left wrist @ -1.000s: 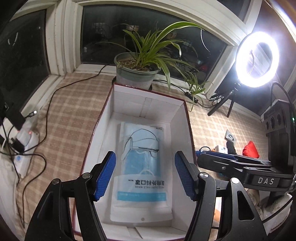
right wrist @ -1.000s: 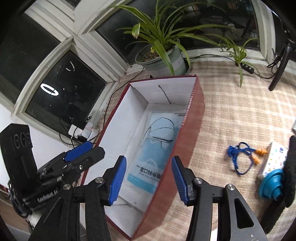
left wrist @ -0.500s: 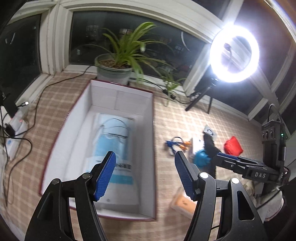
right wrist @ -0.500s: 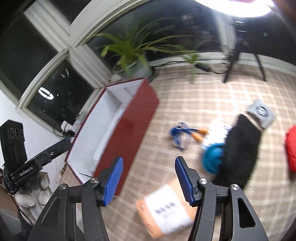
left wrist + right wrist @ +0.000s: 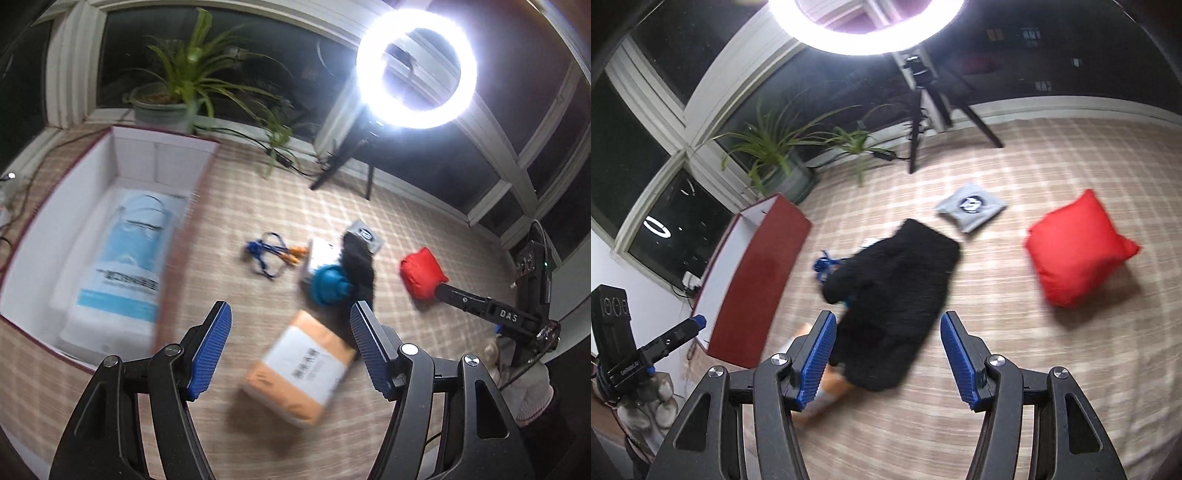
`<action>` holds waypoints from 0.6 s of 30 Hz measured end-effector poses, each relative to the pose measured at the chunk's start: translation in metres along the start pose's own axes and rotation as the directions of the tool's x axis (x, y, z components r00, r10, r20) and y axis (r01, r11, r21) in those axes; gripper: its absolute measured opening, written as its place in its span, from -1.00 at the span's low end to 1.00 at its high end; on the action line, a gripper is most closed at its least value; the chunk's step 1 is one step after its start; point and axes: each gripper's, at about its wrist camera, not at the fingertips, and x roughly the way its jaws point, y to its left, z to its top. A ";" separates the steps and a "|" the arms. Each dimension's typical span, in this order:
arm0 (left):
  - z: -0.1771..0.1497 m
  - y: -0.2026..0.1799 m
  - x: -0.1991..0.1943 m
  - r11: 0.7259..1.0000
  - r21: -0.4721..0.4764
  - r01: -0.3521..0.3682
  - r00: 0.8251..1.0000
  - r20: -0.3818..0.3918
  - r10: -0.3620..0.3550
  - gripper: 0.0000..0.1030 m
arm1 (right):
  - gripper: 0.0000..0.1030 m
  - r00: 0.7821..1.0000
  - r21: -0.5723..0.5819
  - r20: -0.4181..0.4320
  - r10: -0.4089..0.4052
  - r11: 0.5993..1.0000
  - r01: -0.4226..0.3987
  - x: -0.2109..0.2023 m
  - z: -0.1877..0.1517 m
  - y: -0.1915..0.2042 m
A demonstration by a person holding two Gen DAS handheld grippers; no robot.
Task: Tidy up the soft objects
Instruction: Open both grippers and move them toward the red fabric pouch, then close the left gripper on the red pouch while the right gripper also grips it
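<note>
Checked beige cloth (image 5: 295, 206) covers the surface, scattered with soft things. The left gripper (image 5: 290, 343) hangs with jaws wide and empty above an orange packet (image 5: 299, 373). The right gripper (image 5: 886, 350), jaws parted and empty, hangs over a black furry mitt (image 5: 897, 295). A red pouch (image 5: 1075, 247) lies well apart. A pack of face masks (image 5: 125, 254) lies inside the red box (image 5: 162, 162).

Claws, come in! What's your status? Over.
Left claw open over orange packet. Right claw open over black furry cloth. Mask pack in box. Nothing blocking.
</note>
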 end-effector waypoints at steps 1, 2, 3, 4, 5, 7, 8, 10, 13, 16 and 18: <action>-0.002 -0.008 0.003 1.000 -0.001 0.009 1.000 -0.004 -0.009 0.30 | 0.07 1.000 -0.005 -0.011 -0.011 1.000 0.011 -0.004 0.002 -0.008; -0.003 -0.013 0.005 1.000 -0.001 0.016 1.000 -0.007 -0.016 0.30 | 0.07 1.000 -0.009 -0.017 -0.019 1.000 0.019 -0.006 0.003 -0.014; -0.004 -0.020 0.007 1.000 0.001 0.023 1.000 -0.010 -0.023 0.30 | 0.07 0.999 -0.014 -0.025 -0.029 0.999 0.029 -0.008 0.004 -0.019; -0.005 -0.027 0.010 1.000 0.008 0.025 1.000 -0.011 -0.025 0.30 | 0.07 0.998 -0.021 -0.037 -0.051 0.999 0.050 -0.011 0.006 -0.028; -0.006 -0.038 0.015 0.999 0.024 0.023 1.000 -0.015 -0.023 0.30 | 0.07 0.997 -0.024 -0.041 -0.062 0.998 0.061 -0.014 0.008 -0.034; -0.007 -0.054 0.024 0.999 0.041 0.034 0.999 -0.026 -0.033 0.30 | 0.07 0.997 -0.032 -0.043 -0.071 0.997 0.070 -0.020 0.012 -0.049; -0.007 -0.065 0.031 0.998 0.048 0.046 0.998 -0.037 -0.044 0.30 | 0.07 0.996 -0.035 -0.045 -0.076 0.997 0.074 -0.022 0.014 -0.055; -0.008 -0.082 0.041 0.996 0.064 0.059 0.997 -0.050 -0.056 0.30 | 0.07 0.995 -0.044 -0.043 -0.092 0.995 0.090 -0.028 0.018 -0.071; -0.010 -0.110 0.062 0.993 0.076 0.090 0.994 -0.075 -0.084 0.30 | 0.07 0.992 -0.061 -0.048 -0.115 0.992 0.112 -0.032 0.024 -0.090; -0.013 -0.132 0.083 0.991 0.073 0.114 0.989 -0.105 -0.106 0.30 | 0.07 0.988 -0.083 -0.033 -0.151 0.986 0.148 -0.035 0.031 -0.110; -0.014 -0.146 0.097 0.989 0.071 0.127 0.985 -0.123 -0.118 0.30 | 0.07 0.988 -0.097 -0.030 -0.153 0.984 0.150 -0.037 0.036 -0.123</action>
